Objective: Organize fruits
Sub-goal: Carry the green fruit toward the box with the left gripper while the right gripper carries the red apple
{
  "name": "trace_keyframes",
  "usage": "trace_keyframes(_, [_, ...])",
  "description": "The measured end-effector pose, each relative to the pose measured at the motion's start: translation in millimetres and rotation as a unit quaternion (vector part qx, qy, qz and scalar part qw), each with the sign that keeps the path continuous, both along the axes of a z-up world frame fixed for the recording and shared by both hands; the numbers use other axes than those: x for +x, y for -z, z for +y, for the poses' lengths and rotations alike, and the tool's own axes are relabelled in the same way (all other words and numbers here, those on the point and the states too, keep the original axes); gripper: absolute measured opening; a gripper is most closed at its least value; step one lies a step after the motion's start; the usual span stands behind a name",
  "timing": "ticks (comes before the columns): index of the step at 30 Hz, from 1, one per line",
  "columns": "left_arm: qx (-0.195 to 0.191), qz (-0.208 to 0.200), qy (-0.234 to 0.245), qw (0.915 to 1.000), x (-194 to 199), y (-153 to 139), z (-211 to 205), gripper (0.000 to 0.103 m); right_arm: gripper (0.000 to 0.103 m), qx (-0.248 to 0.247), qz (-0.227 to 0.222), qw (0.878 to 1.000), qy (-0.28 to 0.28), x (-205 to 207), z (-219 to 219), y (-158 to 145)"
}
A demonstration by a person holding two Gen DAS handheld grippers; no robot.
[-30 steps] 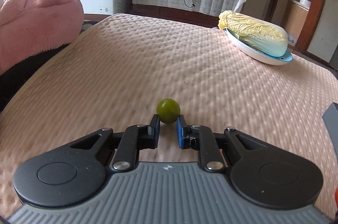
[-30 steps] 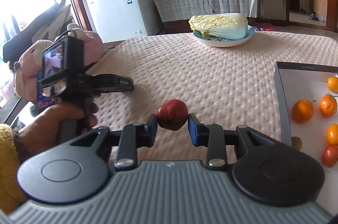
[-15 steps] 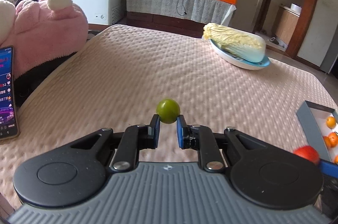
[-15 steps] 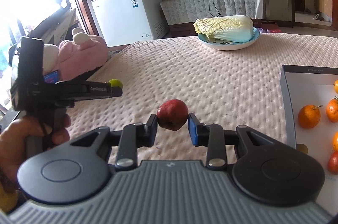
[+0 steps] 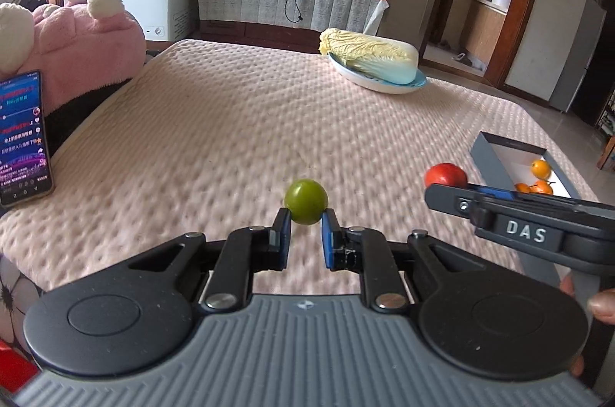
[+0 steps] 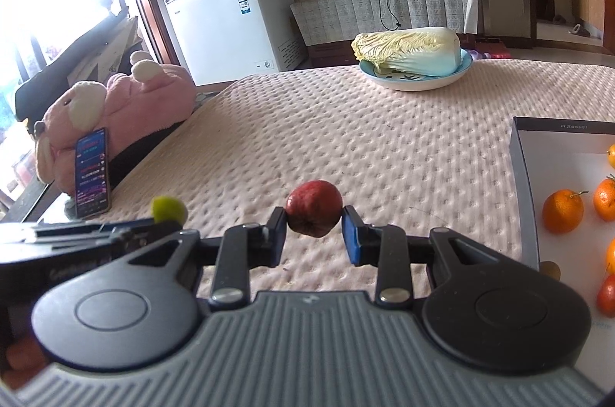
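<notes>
Smooth round green fruit point(image 5: 306, 201) pinched in left hand-held gripper point(image 5: 304, 234); right hand-held gripper point(image 6: 314, 234) pinches wrinkly red fruit point(image 6: 313, 208).

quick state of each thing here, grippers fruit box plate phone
left gripper: shut on green fruit
right gripper: shut on red fruit
box: open, oranges inside
plate: holds cabbage
phone: screen lit, propped against pink plush

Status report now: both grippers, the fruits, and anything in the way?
Left gripper shut on green fruit. Right gripper shut on red fruit. Box with oranges at right. Nothing in the way on the cloth.
</notes>
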State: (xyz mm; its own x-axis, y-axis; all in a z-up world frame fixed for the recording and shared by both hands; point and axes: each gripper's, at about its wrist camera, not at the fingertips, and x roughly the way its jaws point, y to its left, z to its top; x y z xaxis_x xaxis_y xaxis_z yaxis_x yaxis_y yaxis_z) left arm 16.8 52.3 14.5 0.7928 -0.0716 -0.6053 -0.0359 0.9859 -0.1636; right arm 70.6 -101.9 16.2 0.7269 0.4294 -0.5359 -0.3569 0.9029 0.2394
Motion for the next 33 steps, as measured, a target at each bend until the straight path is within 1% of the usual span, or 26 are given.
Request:
trace_keyframes(2, [0.006, -0.002, -0.005, 1.0000, 1.6, 1.5, -2.0, 0.020, 0.034, -0.001, -0.001, 1.000, -0.001, -1.0, 1.8, -0.2])
trace_keyframes(5, [0.008, 0.017, -0.019, 0.9996, 9.9, 8.0, -3.4, 0.020, 0.034, -0.005, -0.003, 1.000, -0.004, -3.5, 3.8, -0.3])
trace_keyframes(9, [0.022, 0.023, -0.026, 0.9992, 20.2, 12.9, -7.8, 0.020, 0.034, -0.007, -0.007, 1.000, -0.004, -6.4, 2.4, -1.8])
trace_keyframes(13, [0.033, 0.026, -0.024, 0.9988, 26.9, 15.3, -14.9, 0.020, 0.034, -0.009, -0.010, 1.000, -0.003, -9.1, -2.8, -3.5])
trace_keyframes(22, [0.039, 0.023, -0.020, 0.9988, 33.1, 15.8, -30.3, 0.020, 0.034, -0.010, -0.024, 1.000, -0.002, -19.5, -19.3, -11.9])
trace_keyframes(33, [0.040, 0.021, -0.011, 0.9989, 36.7, 16.1, -44.3, 0.020, 0.034, -0.008, -0.027, 0.999, 0.021, -24.3, -48.7, -16.1])
